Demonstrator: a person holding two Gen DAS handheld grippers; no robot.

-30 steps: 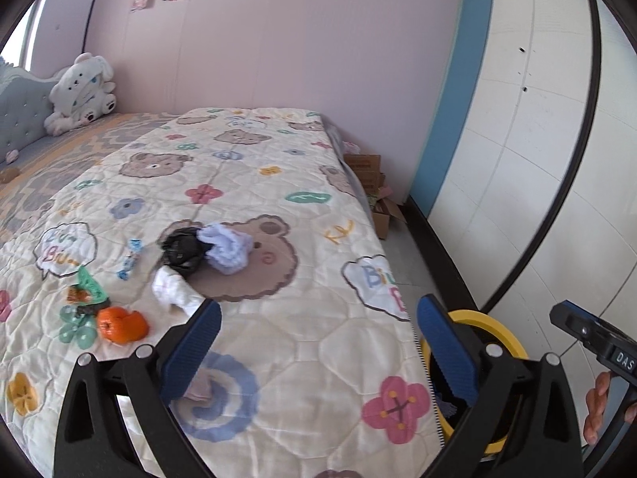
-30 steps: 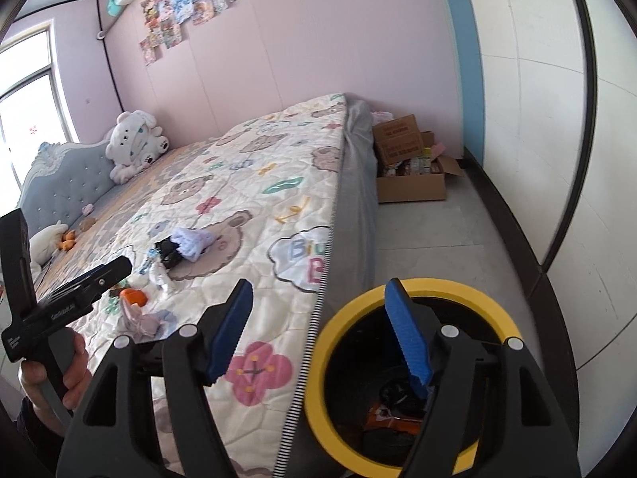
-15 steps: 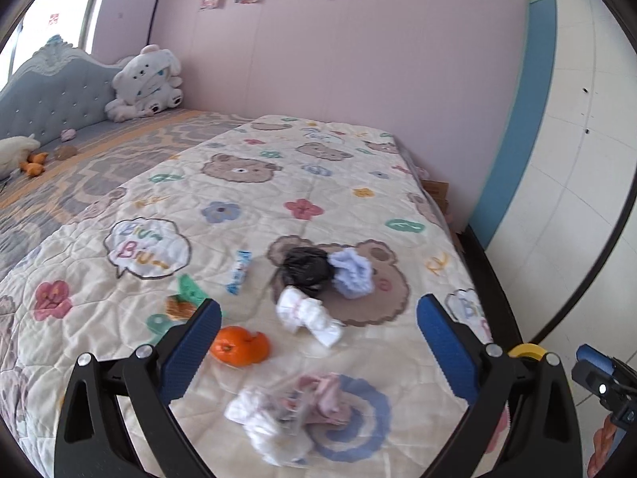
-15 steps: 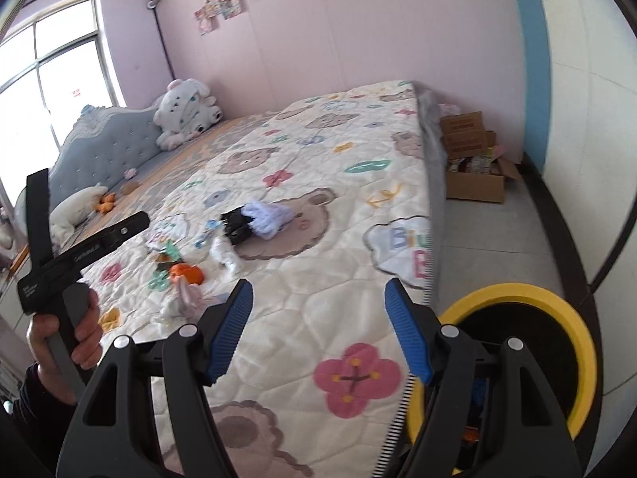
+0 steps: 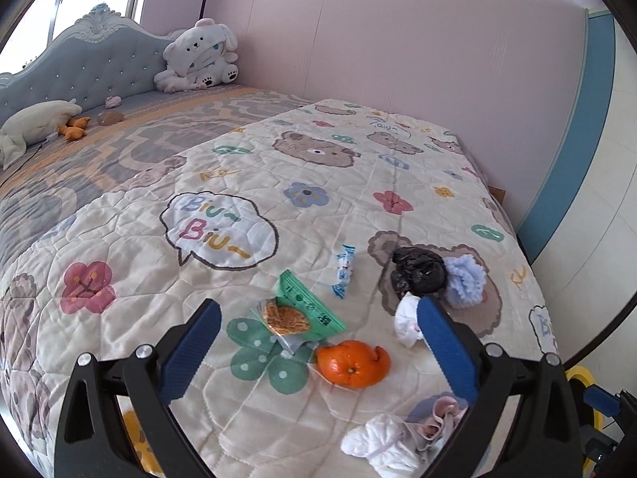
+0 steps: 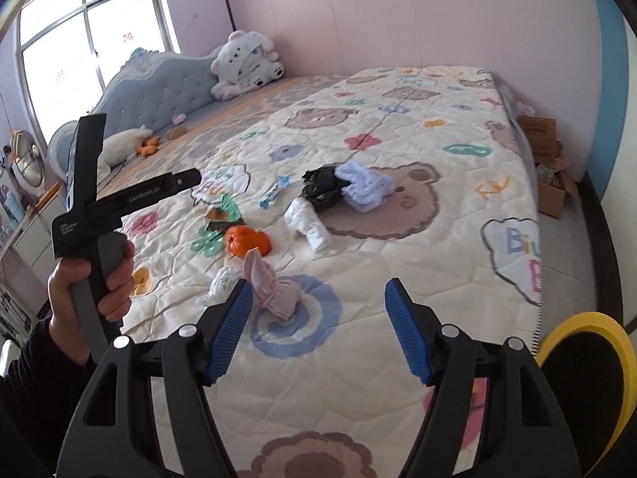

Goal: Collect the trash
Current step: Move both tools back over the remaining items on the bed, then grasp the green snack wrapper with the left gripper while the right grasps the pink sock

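Observation:
Trash lies on the quilted bed [image 5: 239, 183]: an orange peel [image 5: 352, 363], a green wrapper [image 5: 308, 310] with a clear snack packet [image 5: 283, 318], a blue-white candy wrapper [image 5: 343, 271], a black bag [image 5: 418, 271], and white crumpled tissue [image 5: 406, 318]. My left gripper [image 5: 318, 342] is open and empty, hovering just above the peel and wrappers. My right gripper [image 6: 320, 326] is open and empty above the bed's near edge, close to a pink-white sock bundle [image 6: 270, 286]. The yellow-rimmed black bin [image 6: 585, 362] stands on the floor at the lower right.
A light-blue knitted item [image 5: 464, 281] lies beside the black bag. Plush toys [image 5: 197, 55] sit by the headboard [image 5: 71, 67]. Cardboard boxes [image 6: 545, 167] stand on the floor past the bed. The left hand and gripper handle [image 6: 91, 215] show in the right wrist view.
Both grippers swung left from the bin and bed edge toward the trash on the quilt. The left gripper moved closer over the peel and wrappers. Both stayed open.

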